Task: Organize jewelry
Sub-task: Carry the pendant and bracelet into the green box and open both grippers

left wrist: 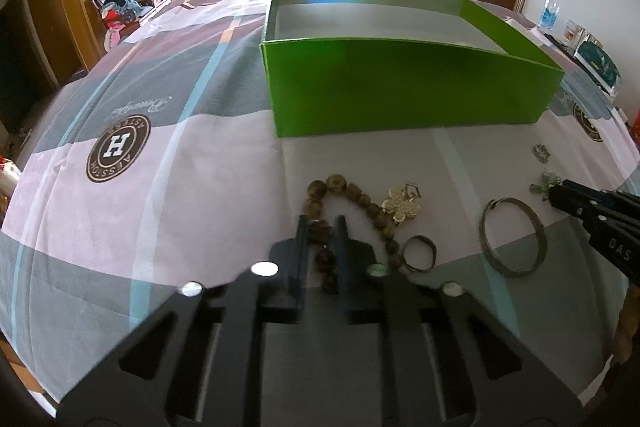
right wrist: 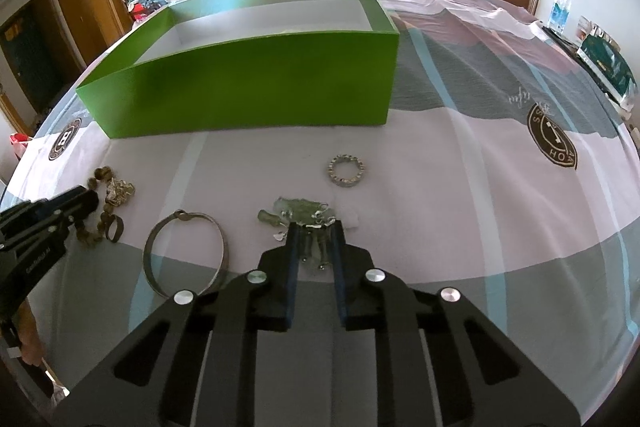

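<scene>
With my left fingers clamped on the bead bracelet and my right fingers on the green pendant piece, either could snag neighbouring jewelry or slip when lifted toward the green box.

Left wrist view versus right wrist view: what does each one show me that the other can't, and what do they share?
Only the left wrist view shows the left gripper closed on the bead bracelet, from above.

Only the right wrist view shows the right gripper closed on the green-stone piece, and the studded ring clearly.

Both show the green box, the metal bangle, the dark ring, the gold charm and the water bottle.
</scene>
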{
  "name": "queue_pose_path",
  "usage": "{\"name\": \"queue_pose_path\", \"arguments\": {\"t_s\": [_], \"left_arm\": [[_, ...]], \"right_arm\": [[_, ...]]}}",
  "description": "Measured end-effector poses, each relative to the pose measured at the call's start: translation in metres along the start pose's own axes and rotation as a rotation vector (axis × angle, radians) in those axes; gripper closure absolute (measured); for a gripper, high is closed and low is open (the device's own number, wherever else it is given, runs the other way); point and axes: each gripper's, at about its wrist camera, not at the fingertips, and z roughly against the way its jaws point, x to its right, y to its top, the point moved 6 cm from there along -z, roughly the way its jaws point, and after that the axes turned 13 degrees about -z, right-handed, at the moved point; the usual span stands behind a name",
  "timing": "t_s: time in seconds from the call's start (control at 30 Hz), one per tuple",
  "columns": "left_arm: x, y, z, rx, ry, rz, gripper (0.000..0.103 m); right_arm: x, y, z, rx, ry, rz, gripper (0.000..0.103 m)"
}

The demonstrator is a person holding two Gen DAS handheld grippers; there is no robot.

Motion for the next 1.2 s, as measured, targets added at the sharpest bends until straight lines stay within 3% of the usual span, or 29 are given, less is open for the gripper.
{"name": "queue_pose_path", "arguments": {"t_s": [0.13, 0.2, 0.63, 0.83, 1.0, 1.2], "left_arm": [[0.0, -0.001, 0.001, -0.011, -0.001, -0.001, 0.091], [0.0, 0.0, 0.003, -0.01, -0.005, 0.002, 0.091], [-0.02, 0.026, 0.04, 0.085, 0.008, 0.019, 0.091], [-0.017, 0.03, 0.04, 0.083, -0.005, 0.012, 0.091], [-0.026, 0.052, 0.052, 0.13, 0.002, 0.008, 0.091], [-0.038, 0.099, 0.077, 0.231, 0.019, -0.004, 0.091]], "right_arm": [[0.001, 0.001, 0.002, 0.0, 0.012, -0.002, 0.09], [0.0, 0.003, 0.006, 0.008, 0.016, 0.001, 0.097], [-0.005, 0.038, 0.051, 0.144, 0.043, 0.013, 0.097], [-0.005, 0.04, 0.049, 0.133, 0.039, 0.014, 0.097], [-0.018, 0.054, 0.061, 0.177, 0.051, 0.042, 0.097], [-0.038, 0.095, 0.085, 0.277, 0.111, 0.058, 0.097]]}}
